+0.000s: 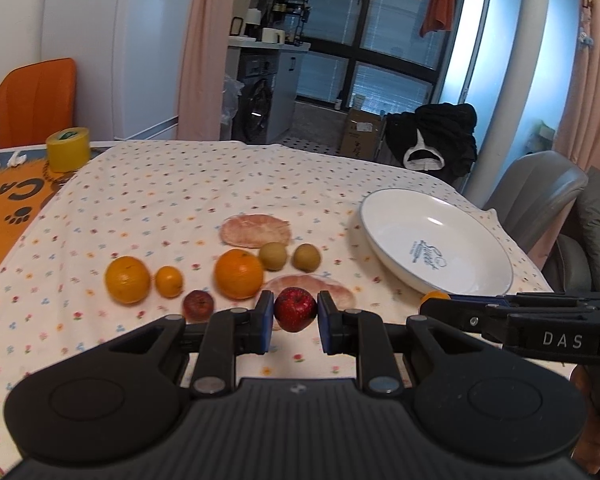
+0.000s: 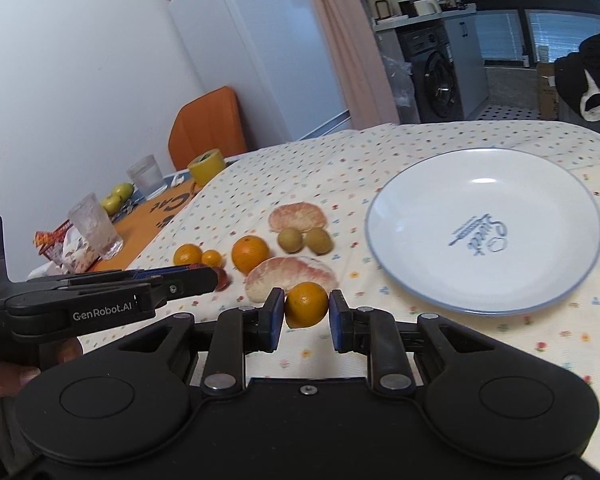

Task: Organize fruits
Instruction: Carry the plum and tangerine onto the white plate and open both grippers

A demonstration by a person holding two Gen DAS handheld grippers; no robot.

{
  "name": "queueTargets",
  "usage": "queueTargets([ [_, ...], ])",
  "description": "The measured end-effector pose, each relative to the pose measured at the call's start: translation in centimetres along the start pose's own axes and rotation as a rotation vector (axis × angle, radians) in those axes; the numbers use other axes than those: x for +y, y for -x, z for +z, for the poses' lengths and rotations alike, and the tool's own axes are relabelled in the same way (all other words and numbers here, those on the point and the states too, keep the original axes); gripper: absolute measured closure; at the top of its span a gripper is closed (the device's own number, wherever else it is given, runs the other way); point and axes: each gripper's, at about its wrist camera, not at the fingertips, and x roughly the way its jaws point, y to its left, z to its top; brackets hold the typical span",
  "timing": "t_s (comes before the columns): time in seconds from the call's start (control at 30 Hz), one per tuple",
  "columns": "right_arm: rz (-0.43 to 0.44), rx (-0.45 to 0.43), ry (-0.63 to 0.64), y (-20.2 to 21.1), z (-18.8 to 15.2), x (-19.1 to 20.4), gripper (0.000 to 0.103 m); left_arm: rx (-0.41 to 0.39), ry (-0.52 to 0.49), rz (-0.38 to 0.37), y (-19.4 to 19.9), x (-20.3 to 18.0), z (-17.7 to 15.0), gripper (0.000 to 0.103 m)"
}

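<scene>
Closing in on 2 fruits at once: the left gripper [image 1: 295, 320] has its blue pads on either side of a red apple [image 1: 295, 309], and the pads look to be touching its flanks, so I read that as a grasp, though whether the apple is lifted off the cloth I cannot tell. The right gripper [image 2: 306, 312] has a small orange [image 2: 306, 304] pinched between its pads in the same way, near the front of the spread and just short of the plate's near rim.

Just beyond the apple sits a second, darker apple [image 1: 198, 305], then a pale pomelo segment [image 2: 292, 276]. Further on comes a row of 3 citrus: a large orange [image 1: 238, 273], a small tangerine [image 1: 169, 280] and another orange [image 1: 127, 279] out to the side. Behind them are 2 greenish-brown round fruits [image 1: 273, 255] side by side, and a second pomelo segment [image 1: 255, 231] furthest back.

As for progress, the white plate [image 2: 420, 280] holds nothing. My reading is that the job has barely started: 2 pieces are gripped, none delivered, and 8 lie on the flowered tablecloth [image 1: 172, 184]. Way back, a yellow tape roll [image 1: 68, 148] sits at the table's far edge.
</scene>
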Motion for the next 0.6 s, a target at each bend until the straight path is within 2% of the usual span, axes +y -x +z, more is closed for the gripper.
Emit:
queueTargets([
  [0.6, -0.085, -0.063, -0.085, 2.2, -0.2, -5.3, 0.081, 0.021, -0.07, -0.07, -2.8, -4.6, 1.2, 0.082],
])
